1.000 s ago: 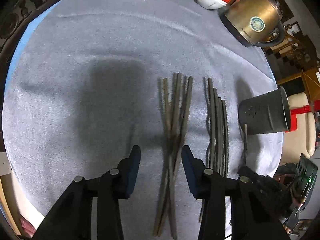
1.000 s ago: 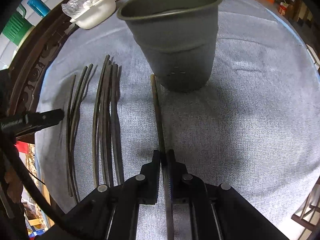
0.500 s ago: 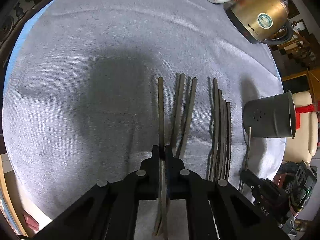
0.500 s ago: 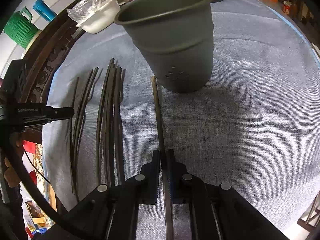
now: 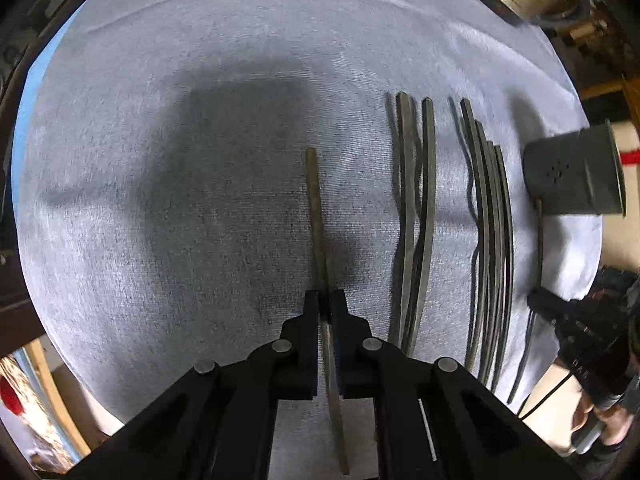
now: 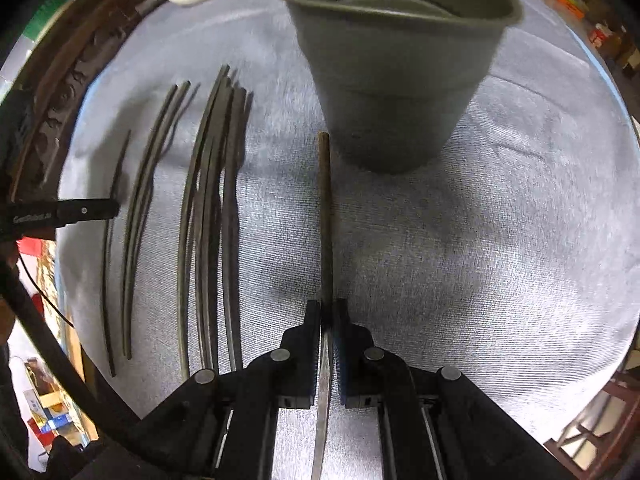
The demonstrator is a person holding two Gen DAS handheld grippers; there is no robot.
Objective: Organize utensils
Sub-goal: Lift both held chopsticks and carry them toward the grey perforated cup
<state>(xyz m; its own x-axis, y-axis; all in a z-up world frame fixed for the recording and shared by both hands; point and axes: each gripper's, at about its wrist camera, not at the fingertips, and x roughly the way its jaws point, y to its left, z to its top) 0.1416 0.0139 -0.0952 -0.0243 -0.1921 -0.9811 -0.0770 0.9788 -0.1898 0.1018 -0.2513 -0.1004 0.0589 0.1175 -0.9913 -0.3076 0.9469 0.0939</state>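
Your left gripper (image 5: 325,304) has its fingers clamped on one long, dark, slender chopstick (image 5: 316,216), gripped near the middle so the far end reaches out over the pale grey woven tablecloth (image 5: 160,240). It sits well apart from the rest, which suggests you have pulled it out of the pile to carry it alone.

To its right, a loose pair of dark chopsticks (image 5: 416,208) lies flat on the cloth, and beyond that a tighter bundle of several dark chopsticks (image 5: 490,220), all roughly parallel. Laid out like this, each stick can be picked without disturbing its neighbours.

Further right, your right gripper (image 6: 327,312) is closed on a second dark chopstick (image 6: 325,208), its tip just beside the base of the dark grey tapered metal holder (image 6: 396,92). The holder stands upright with its mouth open, so you will likely need to lift and tilt the stick to clear the rim. Whether the tip touches the holder is not clear.
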